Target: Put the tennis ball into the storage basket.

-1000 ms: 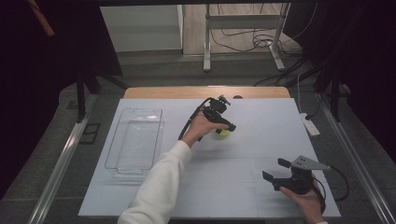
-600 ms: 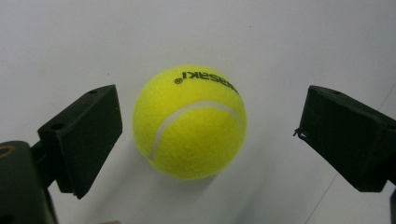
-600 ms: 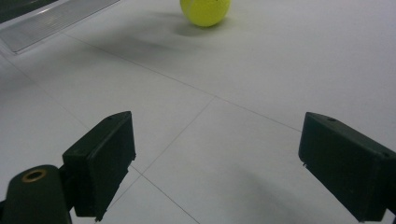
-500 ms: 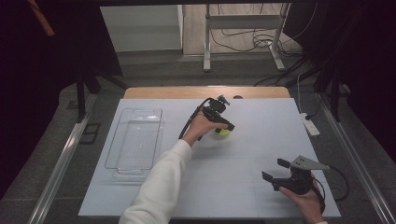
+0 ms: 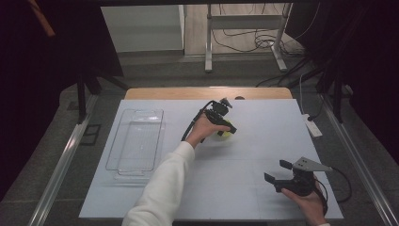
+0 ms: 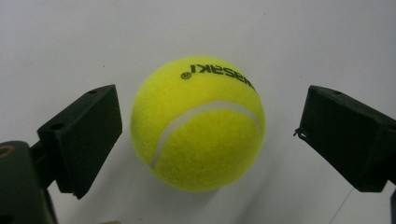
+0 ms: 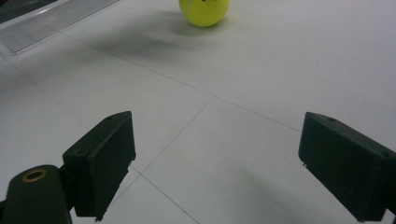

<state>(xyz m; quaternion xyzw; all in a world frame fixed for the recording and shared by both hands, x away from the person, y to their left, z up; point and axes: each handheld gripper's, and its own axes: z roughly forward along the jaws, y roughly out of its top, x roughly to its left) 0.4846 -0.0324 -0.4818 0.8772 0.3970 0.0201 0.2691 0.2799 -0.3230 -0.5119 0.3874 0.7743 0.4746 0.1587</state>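
1. Tennis ball [image 6: 198, 123] sits between the spread jaws of the left gripper [image 6: 208, 135], with a gap on each side, so neither pad touches it.
2. Being round, it has no long axis; its black printed lettering faces up and reads upside down in the left gripper view, with a white seam curving below it.
3. Its felt is bright yellow-green, and it rests on the white table [image 5: 244, 155] near the centre, toward the far edge.
4. Right gripper [image 7: 215, 163] holds its jaws wide apart over bare table, well apart from the ball.
5. A clear plastic tray [image 5: 136, 141] lies at the table's left.
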